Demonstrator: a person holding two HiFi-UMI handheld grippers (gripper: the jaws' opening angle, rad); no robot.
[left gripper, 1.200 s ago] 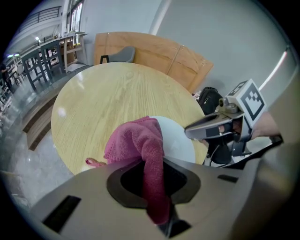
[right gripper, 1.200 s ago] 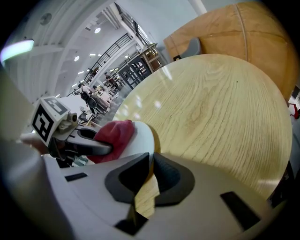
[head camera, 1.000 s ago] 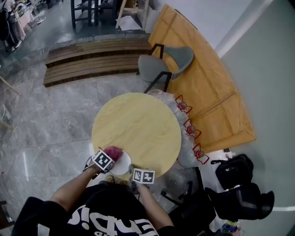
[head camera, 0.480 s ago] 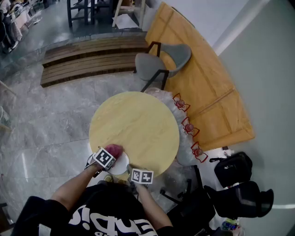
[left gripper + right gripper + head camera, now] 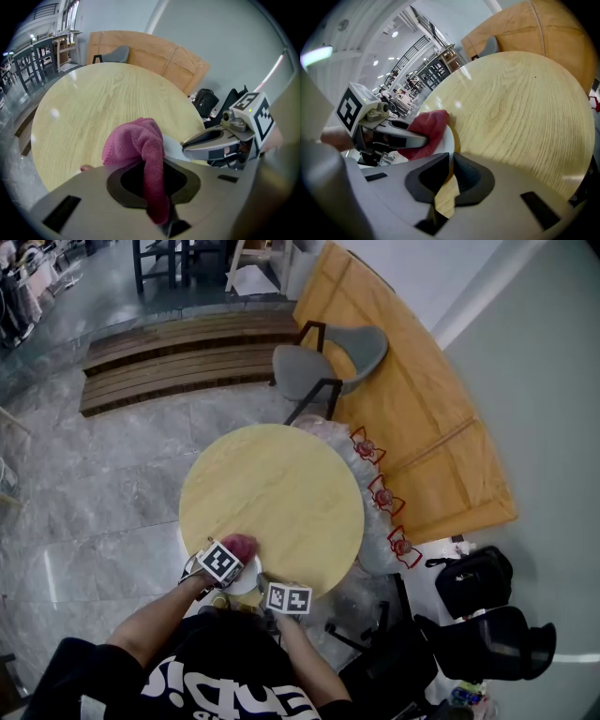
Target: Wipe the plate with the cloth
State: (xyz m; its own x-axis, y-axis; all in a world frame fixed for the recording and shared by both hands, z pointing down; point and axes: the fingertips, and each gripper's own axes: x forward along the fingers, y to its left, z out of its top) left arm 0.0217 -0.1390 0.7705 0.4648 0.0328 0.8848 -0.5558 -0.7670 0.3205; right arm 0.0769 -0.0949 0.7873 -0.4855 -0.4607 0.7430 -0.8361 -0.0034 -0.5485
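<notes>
On the table, at its near edge, cloth on plate

— What carries everything here?
— A round table with a pale, yellowish wood-grain top. It stands on a grey, glossy stone floor, just beside a grey chair.
— And what lies on the top?
— One white plate. It sits at the table's rim on the side farthest from the grey chair, right across the top from it.
— Fully on the wood?
— No. In the head view, part of it juts out past the edge. Whether it rests flat on the wood or is tipped up, I cannot tell.
— And the surface itself?
— Smooth, with a couple of light glints on it.
</notes>
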